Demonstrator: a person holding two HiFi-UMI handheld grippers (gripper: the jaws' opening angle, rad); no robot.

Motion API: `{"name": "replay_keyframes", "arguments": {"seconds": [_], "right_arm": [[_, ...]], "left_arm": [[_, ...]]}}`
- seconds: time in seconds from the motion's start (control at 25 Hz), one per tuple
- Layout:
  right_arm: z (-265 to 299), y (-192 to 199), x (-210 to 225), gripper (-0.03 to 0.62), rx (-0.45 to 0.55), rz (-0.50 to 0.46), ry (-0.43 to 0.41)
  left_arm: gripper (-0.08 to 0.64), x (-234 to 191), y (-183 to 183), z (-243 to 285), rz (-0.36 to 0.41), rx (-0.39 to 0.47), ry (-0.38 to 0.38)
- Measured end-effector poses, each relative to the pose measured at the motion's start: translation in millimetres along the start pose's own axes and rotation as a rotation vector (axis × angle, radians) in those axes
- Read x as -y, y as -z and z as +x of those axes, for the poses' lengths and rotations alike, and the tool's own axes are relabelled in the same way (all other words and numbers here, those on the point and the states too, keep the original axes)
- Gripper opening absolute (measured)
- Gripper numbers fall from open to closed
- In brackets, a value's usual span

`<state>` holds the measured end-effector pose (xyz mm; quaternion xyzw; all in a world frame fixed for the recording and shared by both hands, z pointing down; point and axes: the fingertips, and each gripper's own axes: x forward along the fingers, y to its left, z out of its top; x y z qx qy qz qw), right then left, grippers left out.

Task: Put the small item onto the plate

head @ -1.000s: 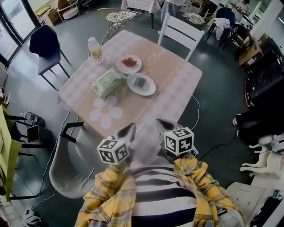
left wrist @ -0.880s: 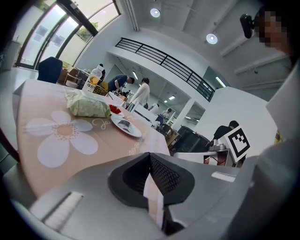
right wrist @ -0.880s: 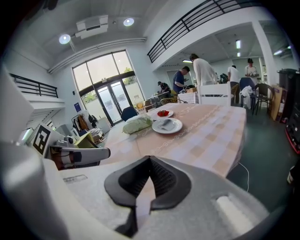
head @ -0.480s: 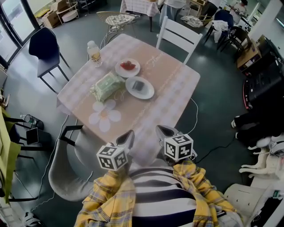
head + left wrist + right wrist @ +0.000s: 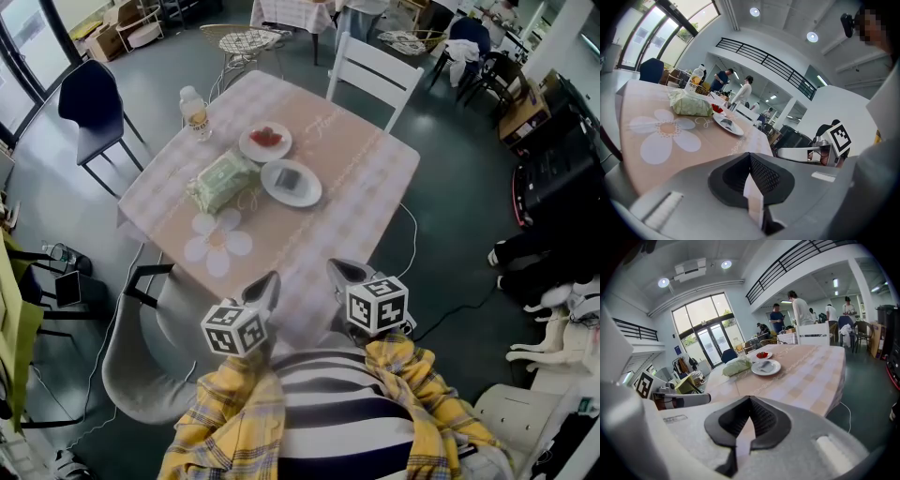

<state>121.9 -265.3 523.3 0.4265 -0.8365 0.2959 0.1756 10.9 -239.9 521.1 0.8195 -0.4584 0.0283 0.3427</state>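
Observation:
On the pink checked table, a white plate holds a small dark grey item. Just beyond it, a second white plate carries a small red item. Both plates also show in the right gripper view, the near plate and the far plate. My left gripper and right gripper hover side by side at the table's near edge, close to my chest. Each is shut with nothing between its jaws. Both plates lie well beyond them.
A green soft packet lies left of the plates and a drink bottle stands at the far left corner. A white chair stands at the far side, a dark blue chair to the left and a grey chair by my left side. People stand in the background.
The head view has drifted a little, so the table sits slightly higher and further left in the picture. Both grippers stay near my chest, still shut.

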Motion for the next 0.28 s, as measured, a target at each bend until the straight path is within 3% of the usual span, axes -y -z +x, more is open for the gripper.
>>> {"name": "replay_keyframes", "arguments": {"seconds": [0.28], "right_arm": [[5,-23,-3,0.000,0.038,-0.037,-0.023]], "left_arm": [[-0.002,-2,-15,5,0.031,0.027,-0.014]]}}
